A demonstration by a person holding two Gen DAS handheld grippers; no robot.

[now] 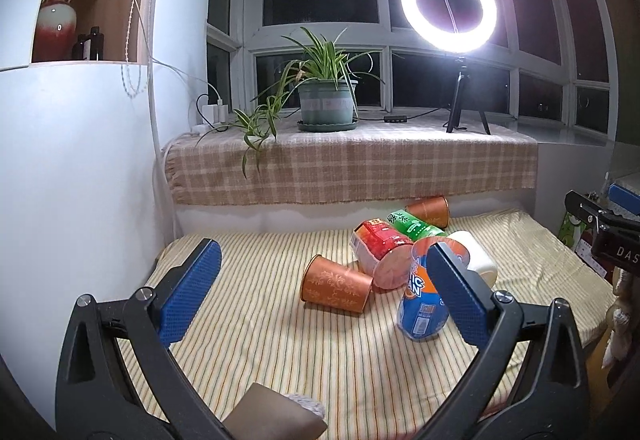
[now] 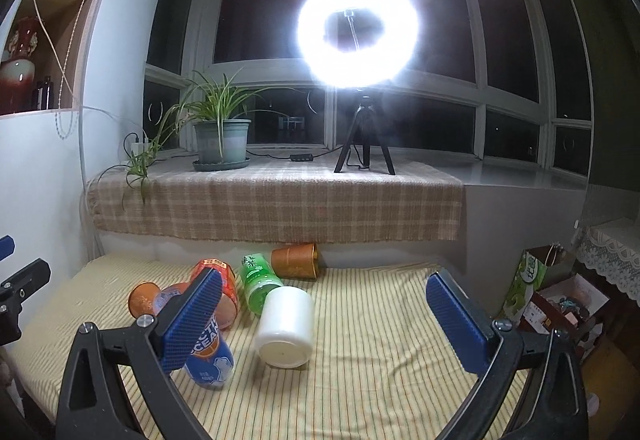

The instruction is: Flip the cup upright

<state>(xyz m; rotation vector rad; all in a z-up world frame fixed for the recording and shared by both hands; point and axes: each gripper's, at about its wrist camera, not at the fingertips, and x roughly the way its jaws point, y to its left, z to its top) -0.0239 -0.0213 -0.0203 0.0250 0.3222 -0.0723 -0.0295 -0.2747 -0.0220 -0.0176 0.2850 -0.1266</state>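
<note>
On the striped bed sheet (image 1: 280,340), a copper paper cup (image 1: 336,284) lies sideways: light, crushable, best gripped mid-wall. Left gripper (image 1: 320,294) and right gripper (image 2: 324,316) fingers are spread, empty.

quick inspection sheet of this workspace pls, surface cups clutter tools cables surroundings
surface: yellow striped cloth, no spills seen
job's things: two copper patterned cups on their sides, near one, far one by the wall; none upright
clutter: red noodle tub, green bottle, blue-orange cup, white cylinder, all lying tumbled together
grippers: left tool open, right tool open, both holding nothing
cables: black cord with inline box on the sill
surroundings: lit ring light on tripod, potted spider plant
</note>
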